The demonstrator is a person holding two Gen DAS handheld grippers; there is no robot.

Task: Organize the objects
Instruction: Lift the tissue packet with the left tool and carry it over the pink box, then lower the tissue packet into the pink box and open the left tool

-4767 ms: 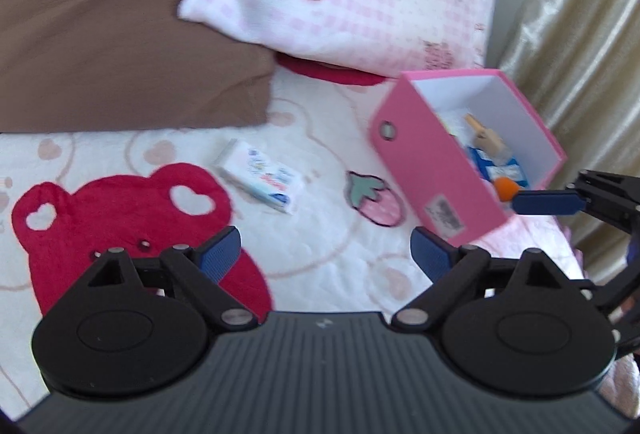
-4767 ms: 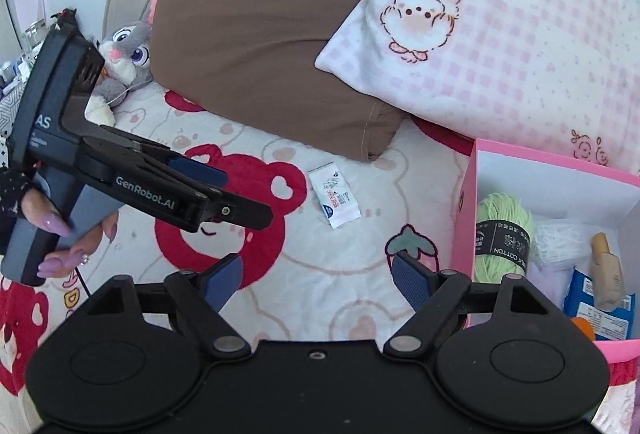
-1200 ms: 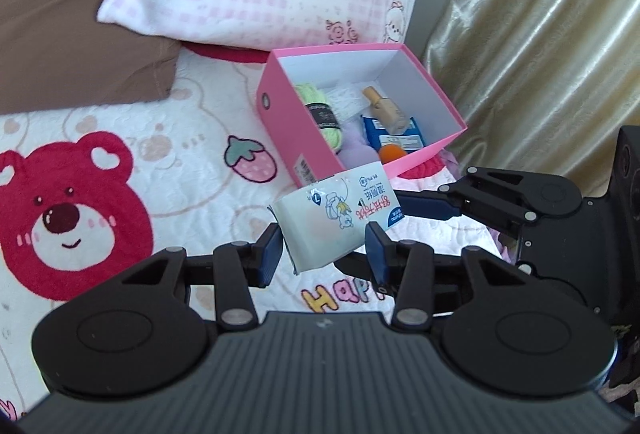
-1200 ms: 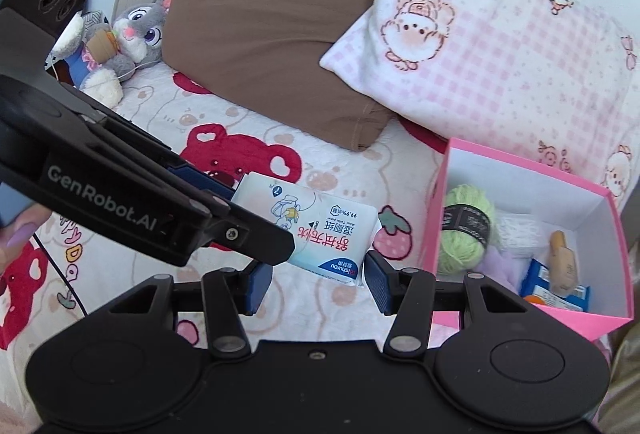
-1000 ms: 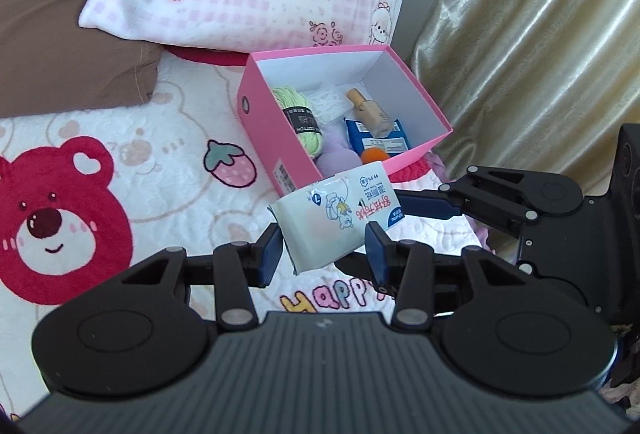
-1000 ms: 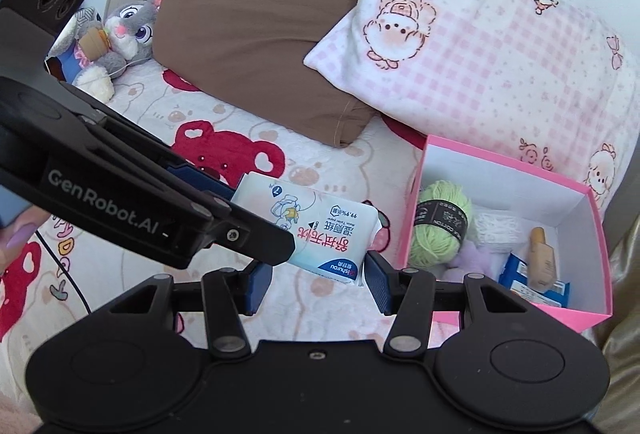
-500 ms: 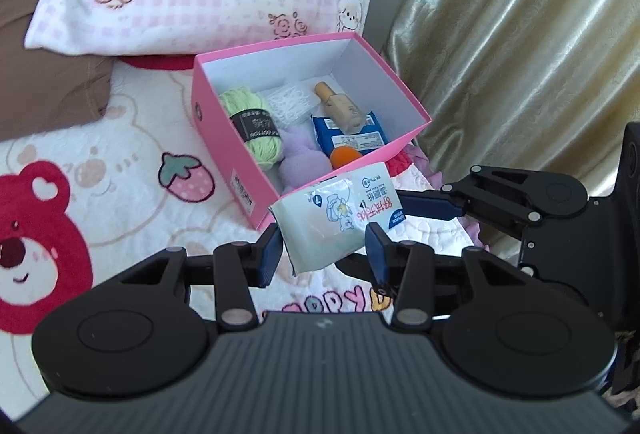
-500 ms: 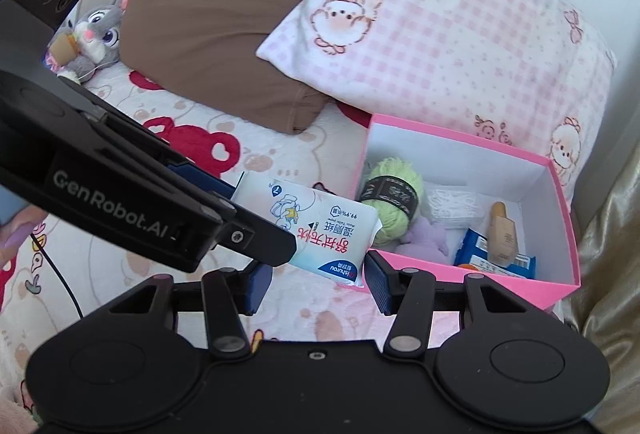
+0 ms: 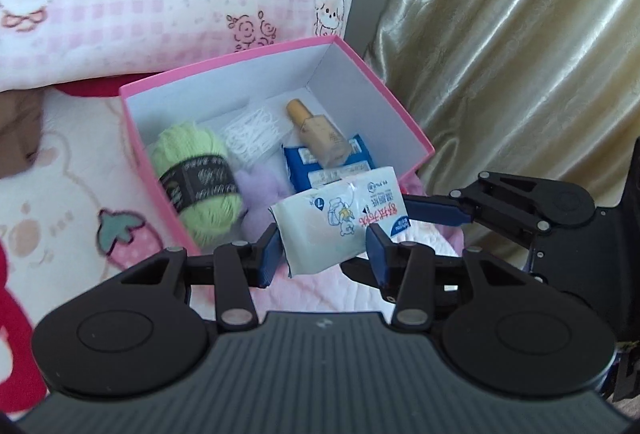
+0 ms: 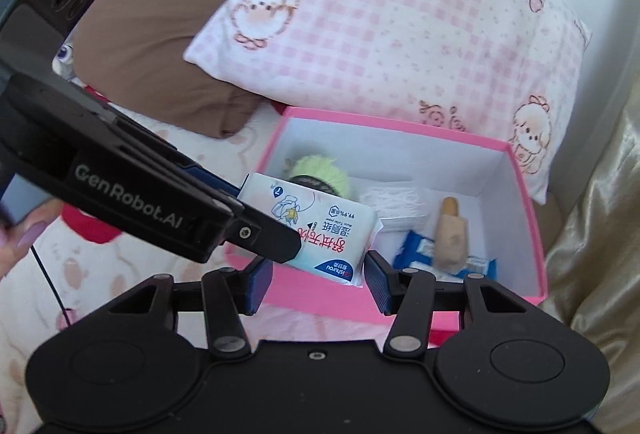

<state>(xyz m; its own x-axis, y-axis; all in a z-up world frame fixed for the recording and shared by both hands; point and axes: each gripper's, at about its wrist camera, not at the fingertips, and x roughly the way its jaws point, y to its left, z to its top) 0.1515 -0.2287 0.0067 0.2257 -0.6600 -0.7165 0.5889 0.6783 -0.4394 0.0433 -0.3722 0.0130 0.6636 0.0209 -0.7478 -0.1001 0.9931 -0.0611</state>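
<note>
My left gripper [image 9: 323, 254] and my right gripper [image 10: 317, 282] are both shut on a white wet-wipe pack [image 9: 340, 220], which also shows in the right wrist view [image 10: 320, 230]. They hold it in the air at the near edge of an open pink box [image 9: 400, 121], also in the right wrist view [image 10: 524, 189]. The box holds a green yarn ball [image 9: 196, 173], a lilac soft piece [image 9: 260, 193], a white cotton-swab bundle [image 9: 252, 133], a beige bottle [image 9: 316, 131] and a blue packet [image 9: 304, 165].
The box sits on a bear-print quilt [image 9: 80, 185], below a pink checked pillow [image 10: 400, 21]. A brown pillow [image 10: 152, 45] lies to the left. A gold curtain [image 9: 520, 53] hangs to the right. A hand [image 10: 24, 234] holds the left gripper's body.
Both grippers have carried the wipe pack from over the quilt toward the pink box, which now fills more of both views. Earlier, both grippers were open and the pack lay on the quilt.
</note>
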